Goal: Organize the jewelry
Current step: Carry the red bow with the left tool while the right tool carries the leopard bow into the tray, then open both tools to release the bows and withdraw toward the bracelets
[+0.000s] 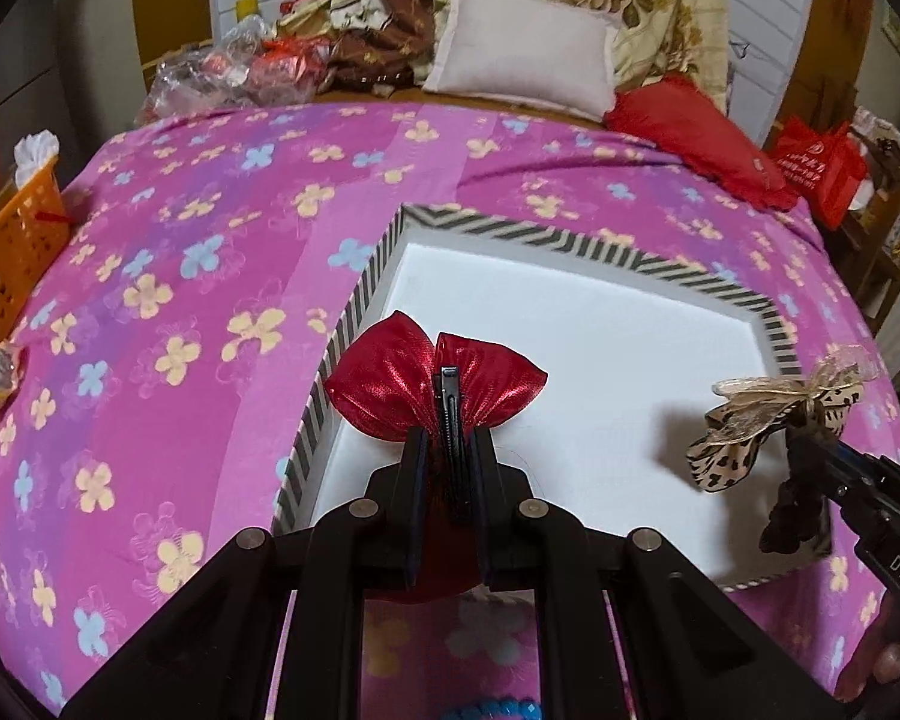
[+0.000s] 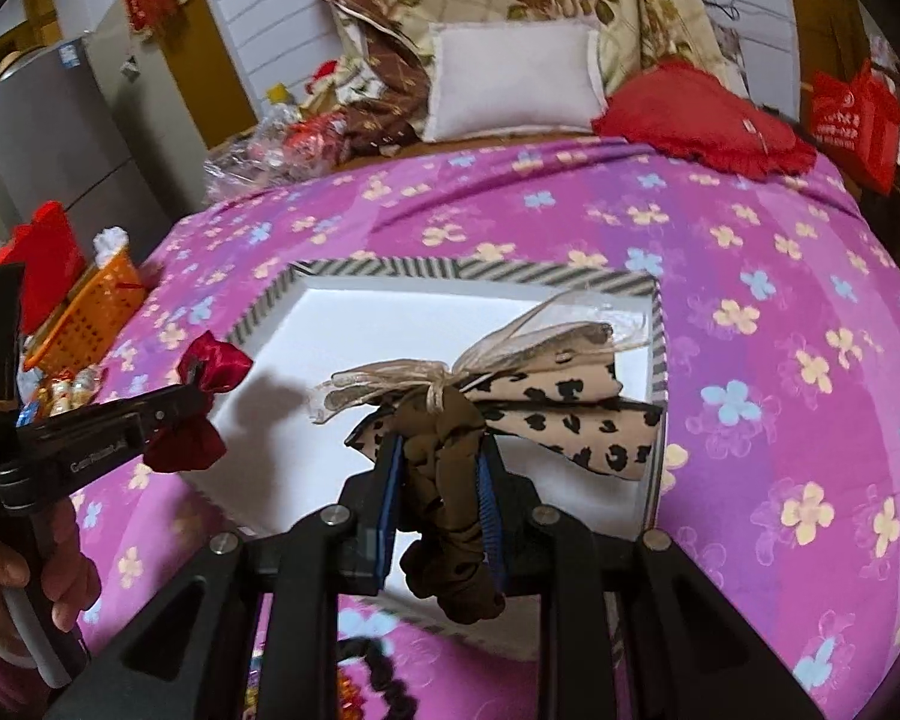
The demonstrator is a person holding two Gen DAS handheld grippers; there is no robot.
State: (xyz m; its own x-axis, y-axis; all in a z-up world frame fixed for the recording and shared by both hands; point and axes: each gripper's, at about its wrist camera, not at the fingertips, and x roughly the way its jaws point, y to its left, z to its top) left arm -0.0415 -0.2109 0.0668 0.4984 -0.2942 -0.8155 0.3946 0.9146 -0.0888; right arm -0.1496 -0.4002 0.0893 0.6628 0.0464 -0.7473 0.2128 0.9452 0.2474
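Placement is what the coming move turns on, and both held pieces already hang over the striped box [image 1: 594, 240] lying open on the bed [image 1: 210, 240]. The left gripper [image 1: 447, 450] has its jaws closed narrow on the red bow clip [image 1: 432, 384], gripping it along the black metal clip, whose long axis runs straight forward in line with the fingers; the bow's two lobes fan out beyond the tips, above the box's near left corner. The right gripper [image 2: 438, 456] has its jaws clamped on the brown scrunchie of the leopard bow [image 2: 546, 402], whose tails stretch to the right, across the box's right side. Each piece sits above the white floor [image 1: 570, 330] rather than on it, so the likely next step is a short descent and release, left piece left, right piece right.
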